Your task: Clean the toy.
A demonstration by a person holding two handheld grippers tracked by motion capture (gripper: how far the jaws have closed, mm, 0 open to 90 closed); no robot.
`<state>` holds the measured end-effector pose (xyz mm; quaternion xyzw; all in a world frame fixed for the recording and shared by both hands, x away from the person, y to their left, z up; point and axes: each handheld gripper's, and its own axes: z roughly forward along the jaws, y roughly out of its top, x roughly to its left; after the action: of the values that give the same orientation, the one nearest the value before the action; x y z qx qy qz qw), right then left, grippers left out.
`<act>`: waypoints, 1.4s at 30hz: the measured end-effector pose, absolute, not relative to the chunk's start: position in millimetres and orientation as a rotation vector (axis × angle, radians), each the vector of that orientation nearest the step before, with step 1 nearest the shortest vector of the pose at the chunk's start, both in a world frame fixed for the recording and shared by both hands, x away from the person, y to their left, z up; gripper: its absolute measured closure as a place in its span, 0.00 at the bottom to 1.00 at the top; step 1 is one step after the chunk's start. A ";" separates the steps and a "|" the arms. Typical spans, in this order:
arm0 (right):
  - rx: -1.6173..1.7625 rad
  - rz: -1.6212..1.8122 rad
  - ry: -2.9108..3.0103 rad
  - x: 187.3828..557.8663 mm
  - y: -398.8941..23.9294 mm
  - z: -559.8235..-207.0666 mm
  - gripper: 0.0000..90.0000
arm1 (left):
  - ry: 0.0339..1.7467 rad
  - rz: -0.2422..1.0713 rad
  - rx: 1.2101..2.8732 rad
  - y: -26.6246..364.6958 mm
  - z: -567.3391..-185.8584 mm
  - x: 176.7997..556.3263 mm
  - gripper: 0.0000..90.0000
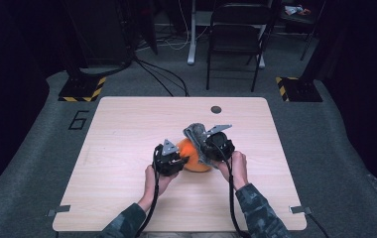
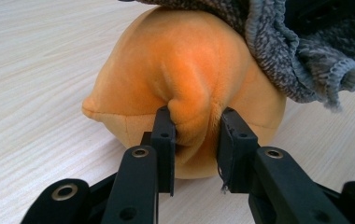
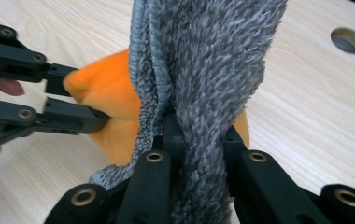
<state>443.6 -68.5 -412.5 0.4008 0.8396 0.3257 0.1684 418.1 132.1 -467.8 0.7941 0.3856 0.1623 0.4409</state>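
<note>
- Left gripper view: the left gripper (image 2: 196, 135) has its jaws clamped on a fold of the orange plush toy (image 2: 180, 74), mid-frame.
- The right gripper (image 3: 199, 135) has its jaws pinched on the grey cloth (image 3: 203, 60).

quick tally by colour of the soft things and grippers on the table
orange plush toy: 1
grey fuzzy cloth: 1
black grippers: 2, the left gripper pinching a fold of the plush, the right gripper clamped on the cloth
total: 4
</note>
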 end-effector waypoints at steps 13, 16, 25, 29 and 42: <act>1.264 0.818 2.390 459.5 -92.4 -435.1 0.88 | 0.959 0.390 1.967 133.9 -470.5 420.5 0.77; 1.303 0.786 2.386 463.8 -98.6 -443.0 0.88 | 0.961 0.387 1.964 134.0 -470.9 420.8 0.77; 1.419 0.685 2.406 474.8 -111.5 -473.2 0.88 | 0.967 0.387 1.958 135.1 -471.5 421.7 0.77; 1.438 0.648 2.434 478.9 -116.6 -482.0 0.88 | 0.977 0.381 1.955 137.5 -471.8 422.5 0.76; 1.232 0.810 2.408 454.6 -84.2 -432.2 0.88 | 0.976 0.389 1.952 141.8 -472.4 422.9 0.64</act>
<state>454.6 -84.2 -432.2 0.4307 0.8421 0.2834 0.1582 422.9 141.8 -472.4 0.7880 0.3942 0.1569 0.4462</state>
